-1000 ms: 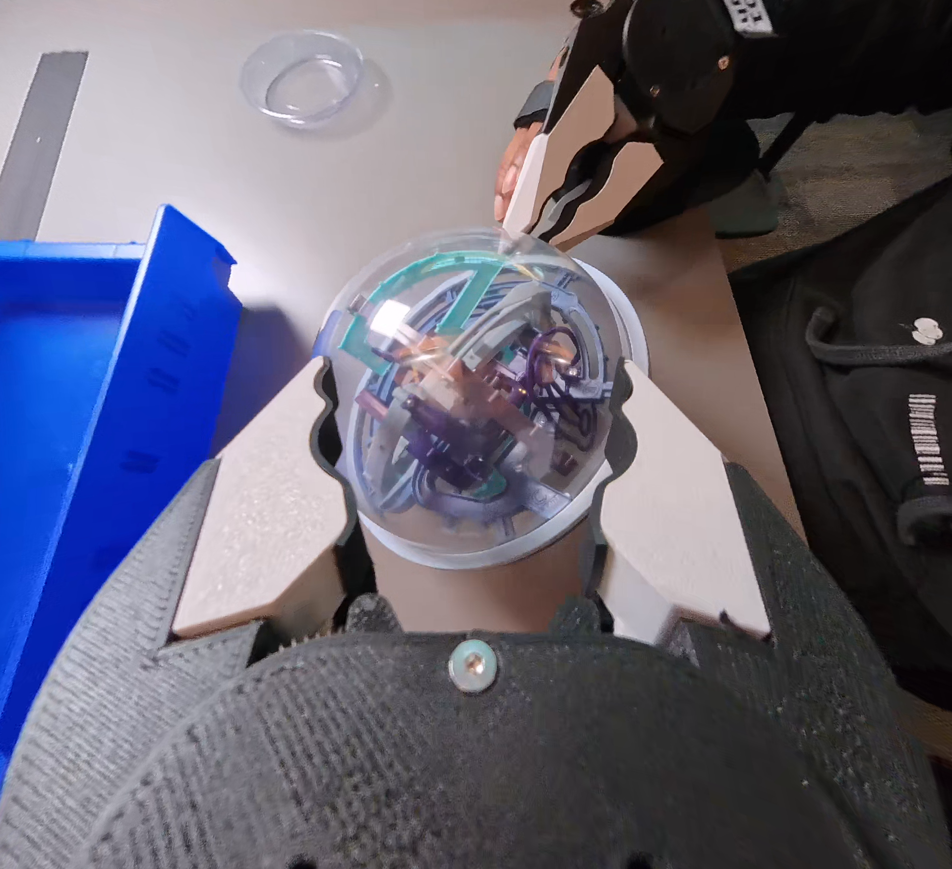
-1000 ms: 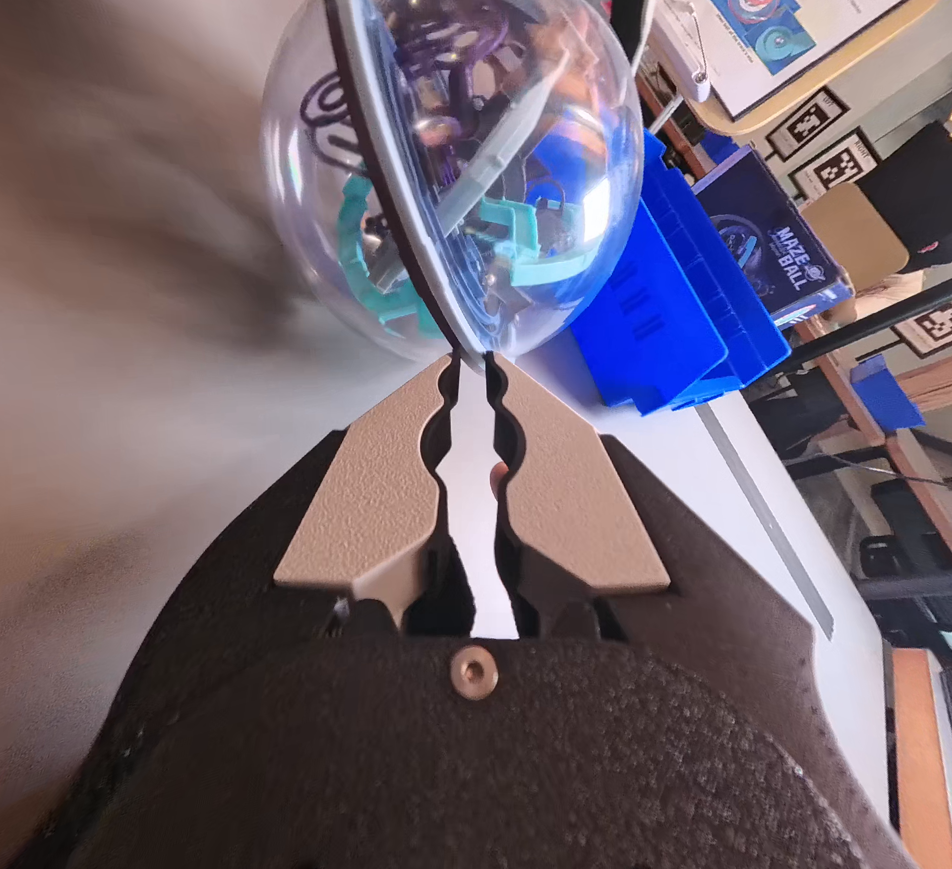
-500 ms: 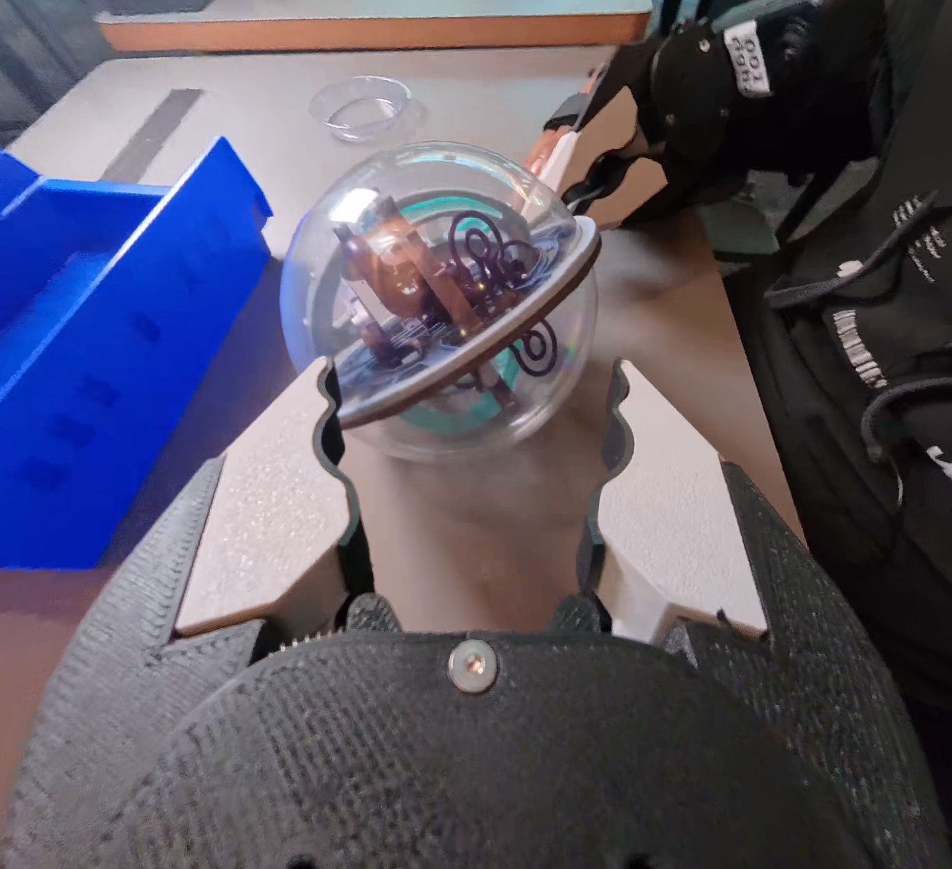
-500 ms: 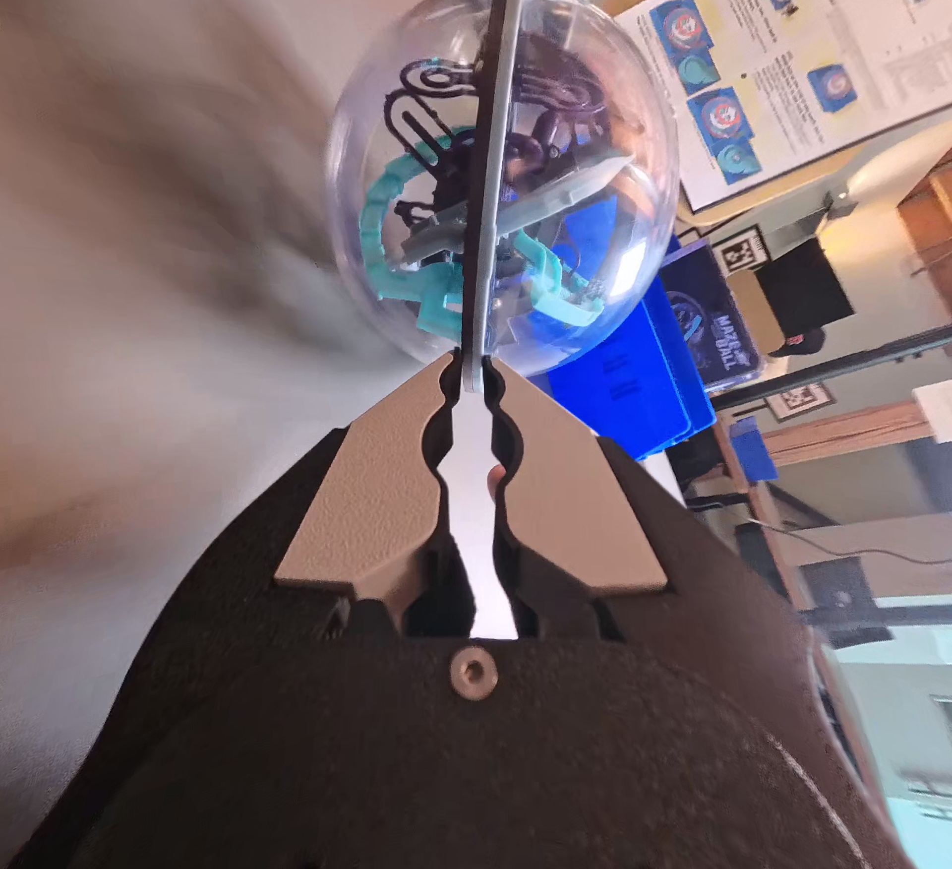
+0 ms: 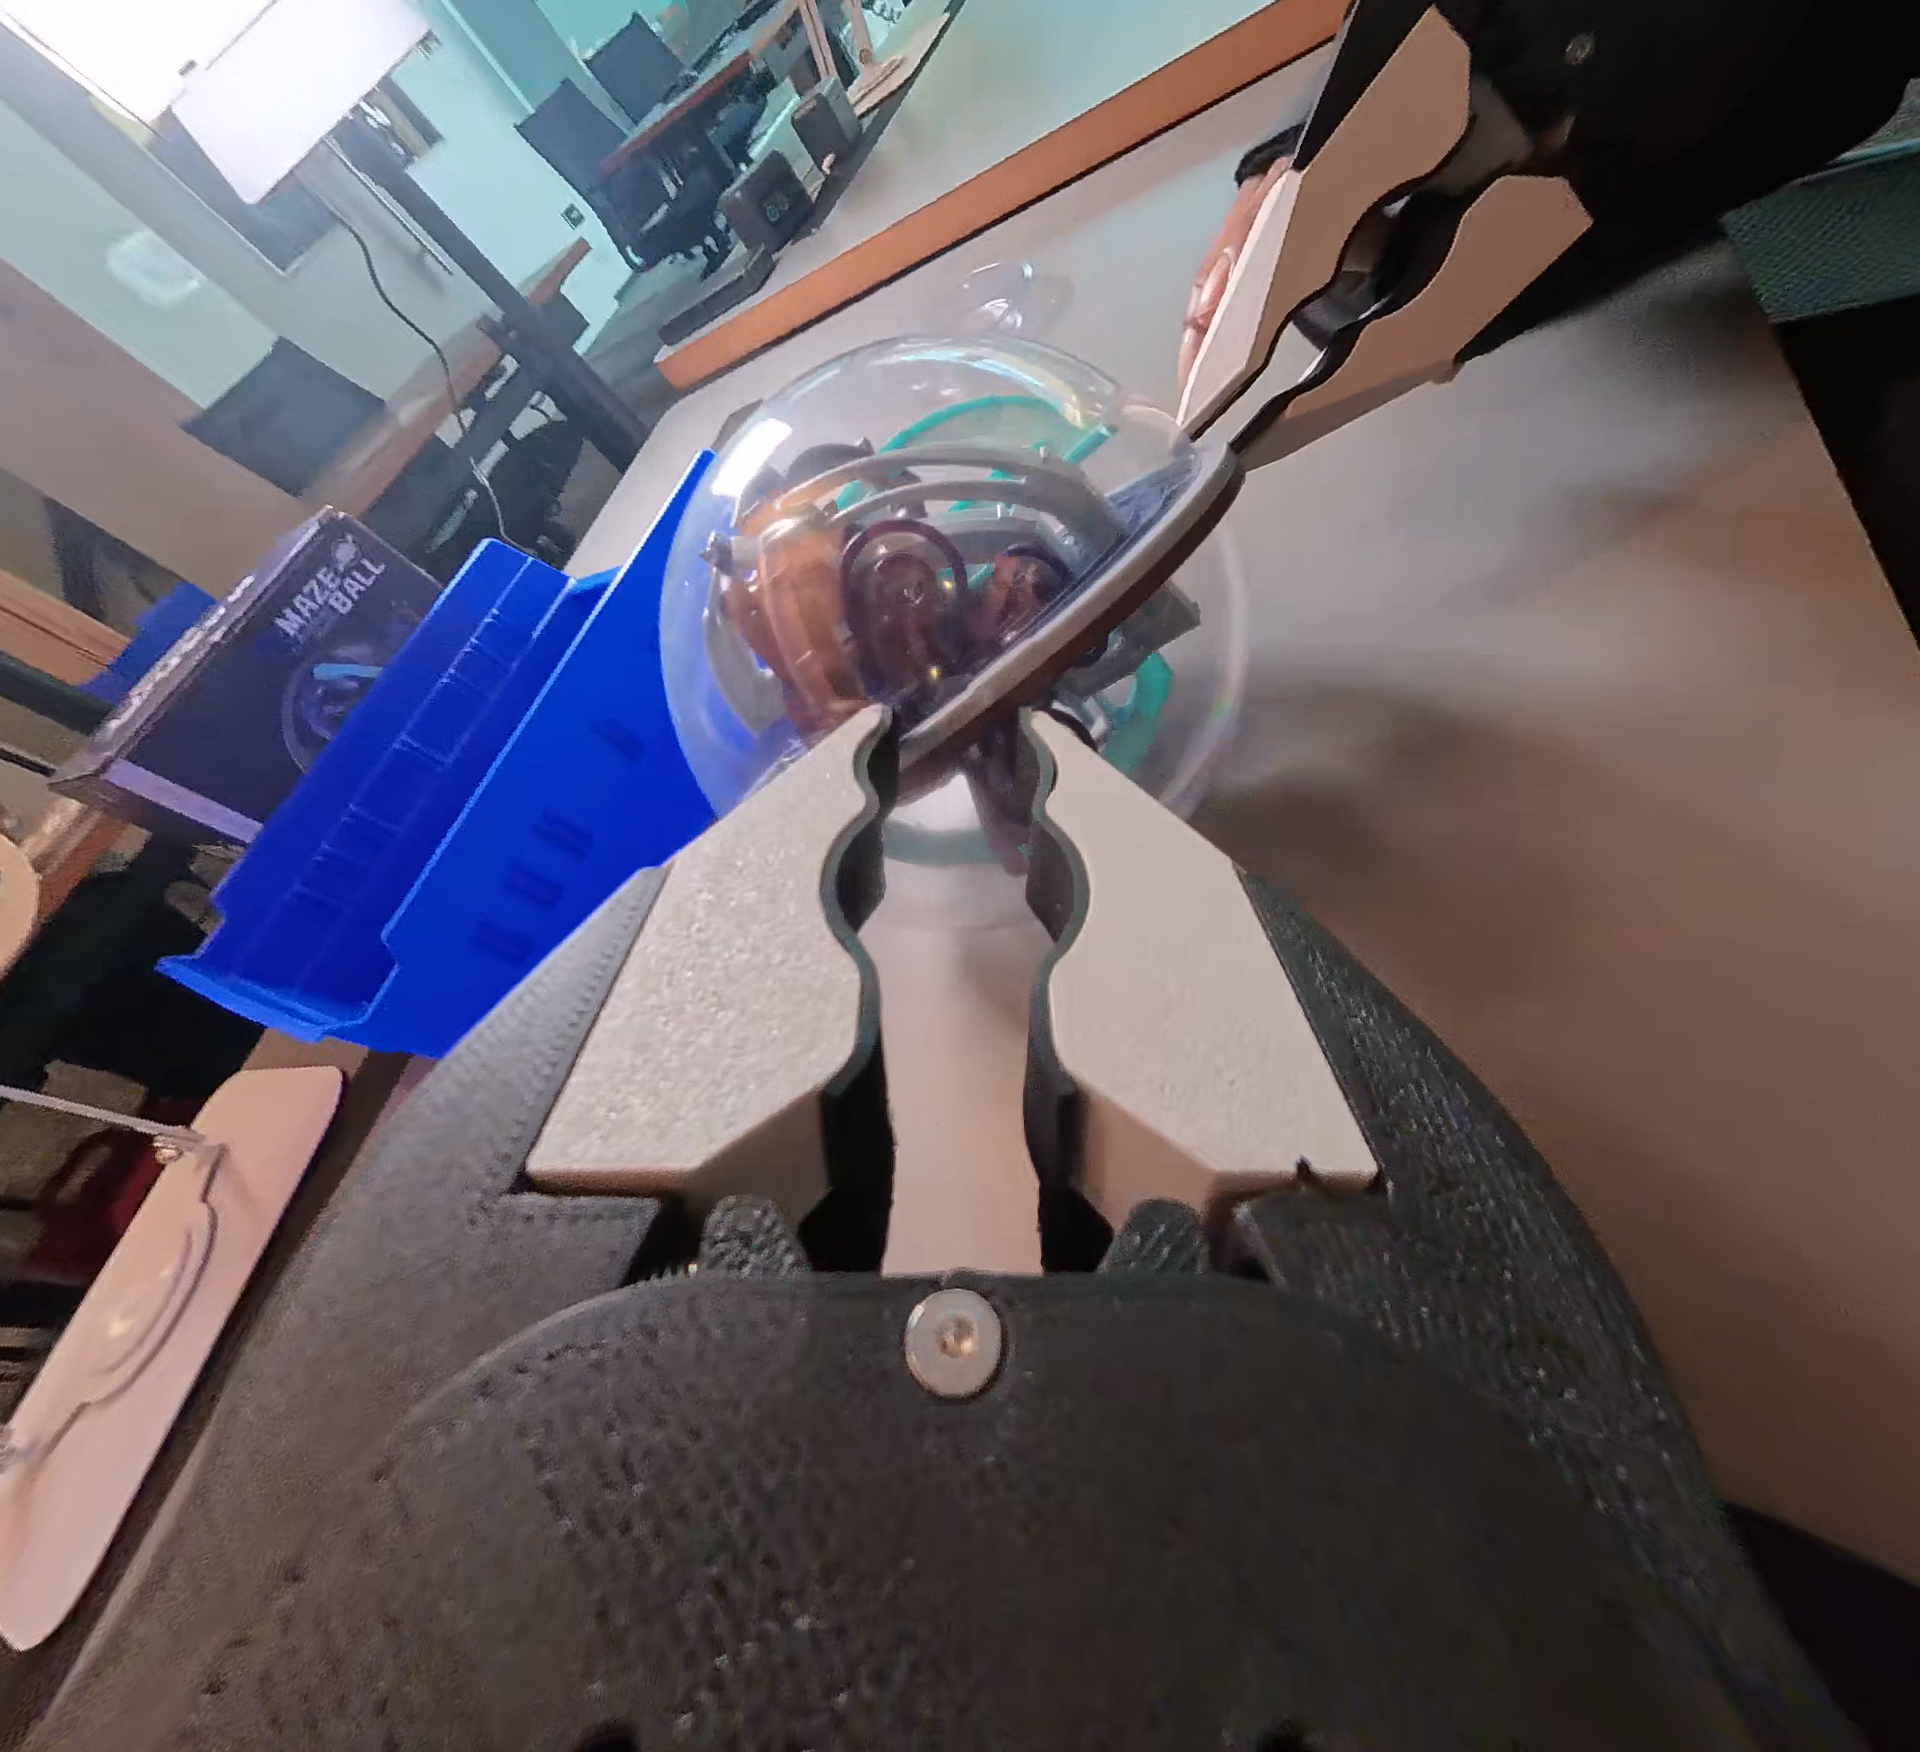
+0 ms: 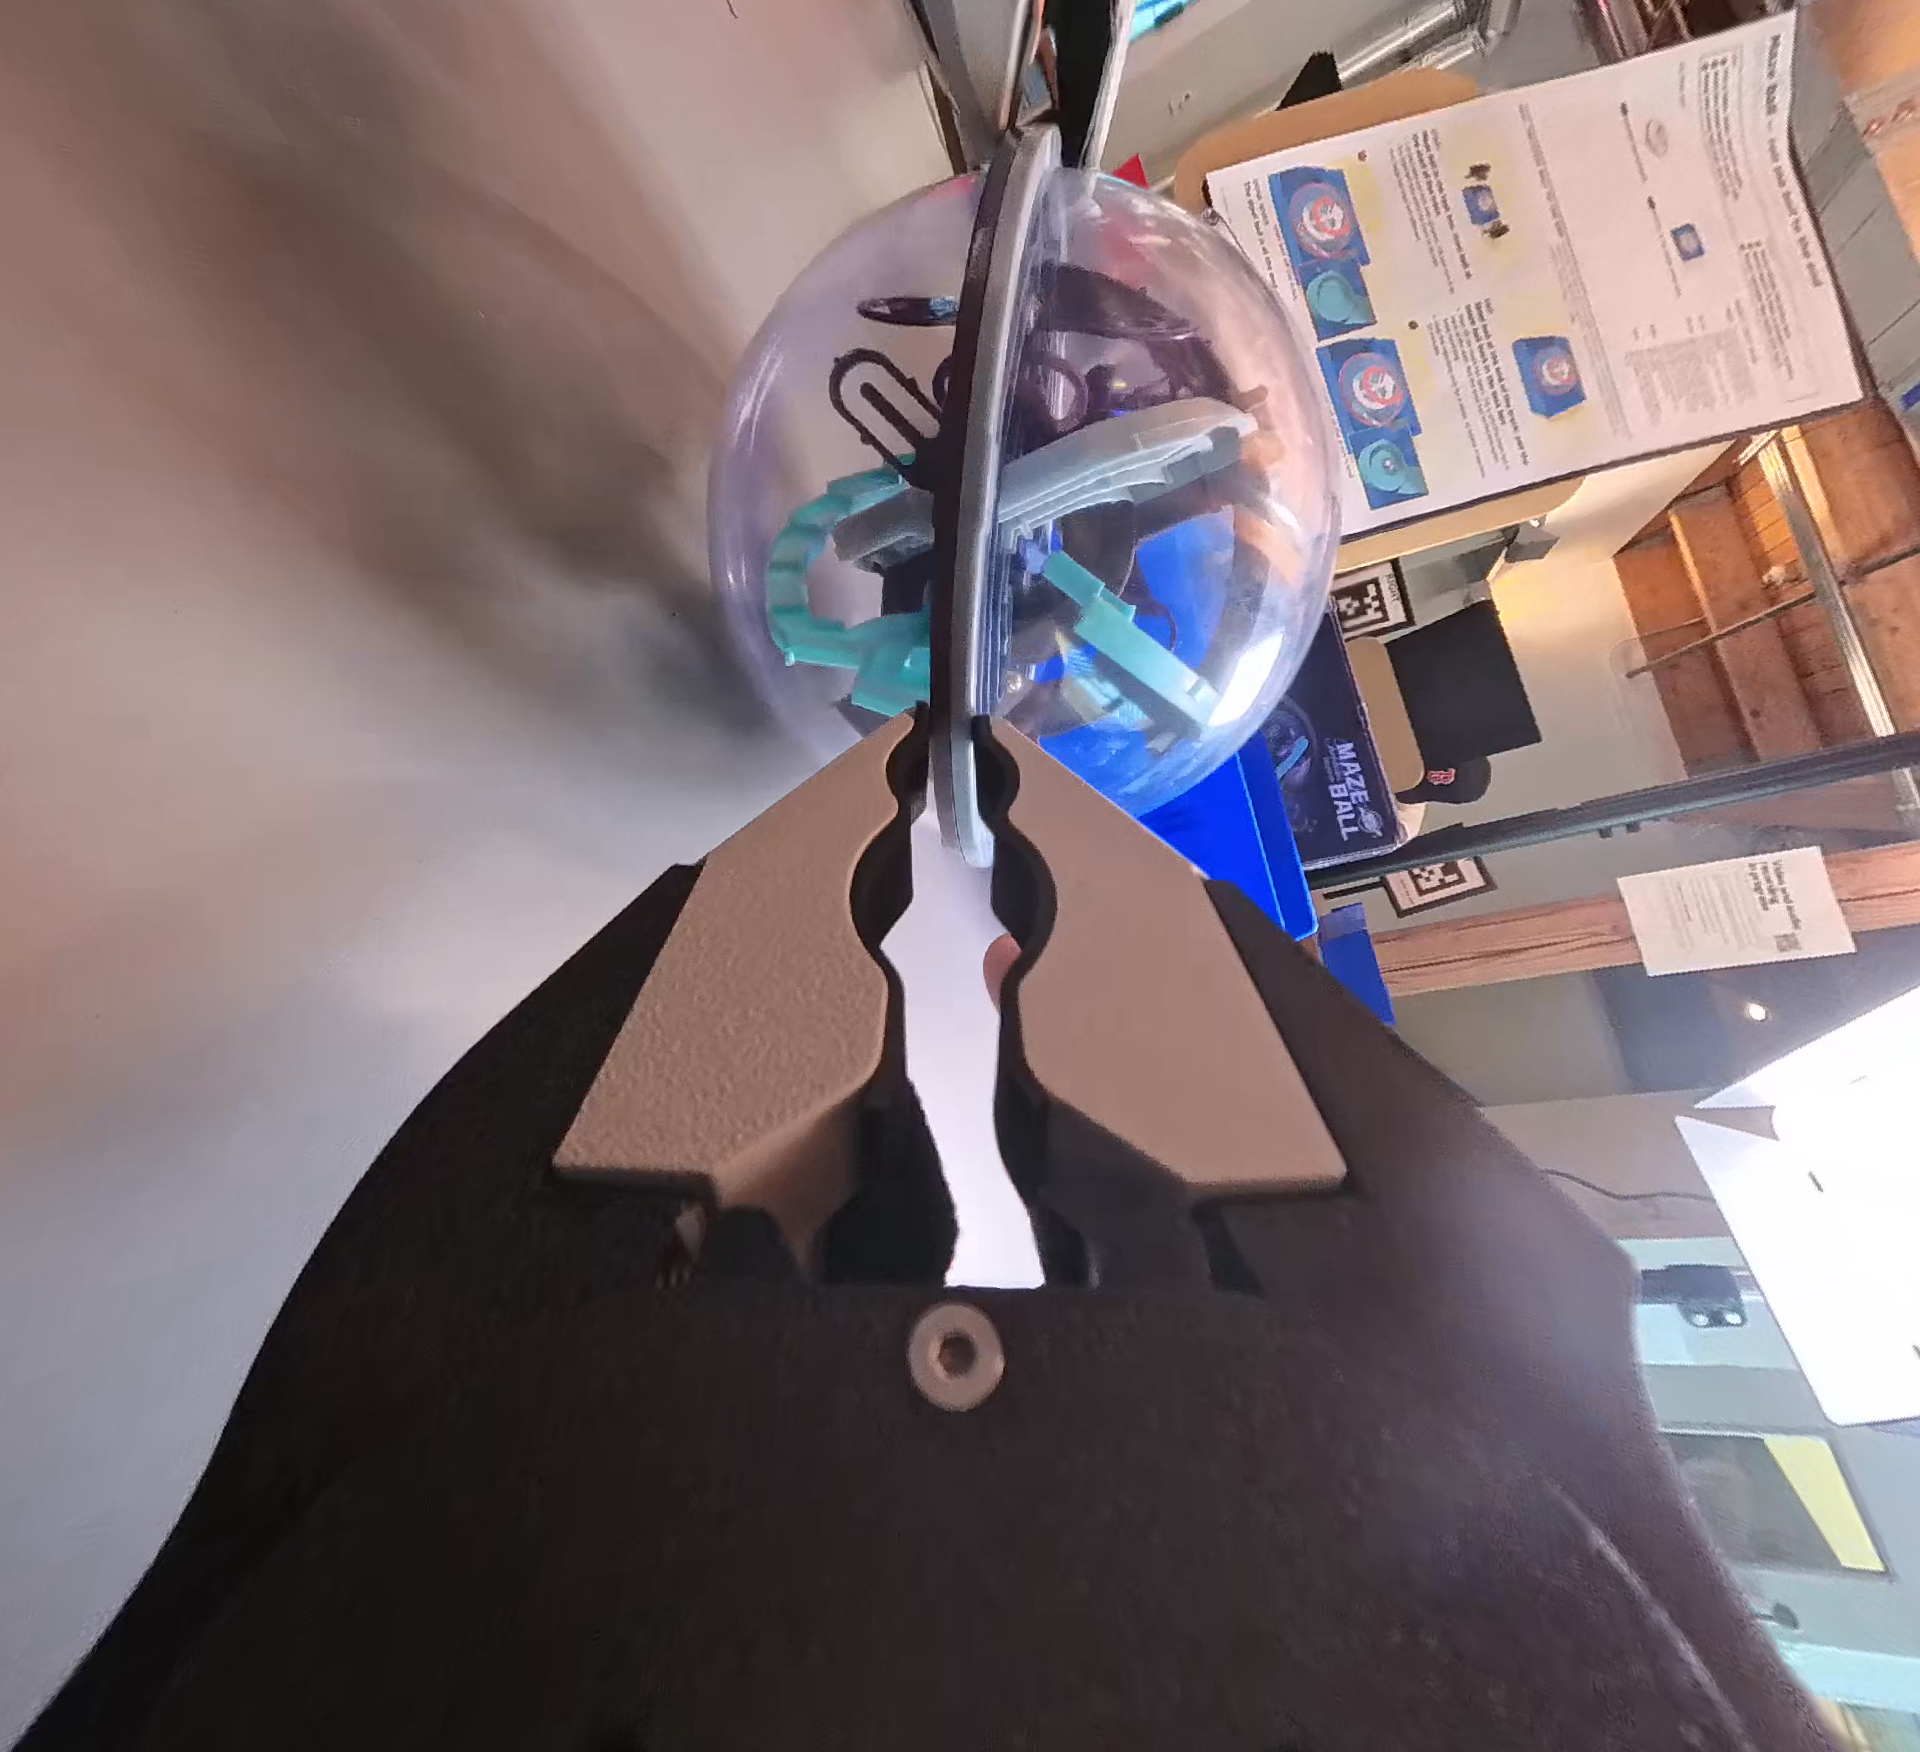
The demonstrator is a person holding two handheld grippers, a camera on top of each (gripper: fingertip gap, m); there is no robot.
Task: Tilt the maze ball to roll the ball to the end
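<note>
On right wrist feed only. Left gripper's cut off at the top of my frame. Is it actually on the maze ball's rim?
Observer: Yes. In the left wrist view the left gripper is closed in on the grey rim of the maze ball, one jaw on each face.
Operator: Where on the rim, relative to mine?
Observer: Opposite edge. The rim runs diagonally from the left gripper up to the right gripper, which pinches the far end.
Operator: Anything on the table past the ball?
Observer: A small clear plastic dish on the table, just beyond the ball.
</note>
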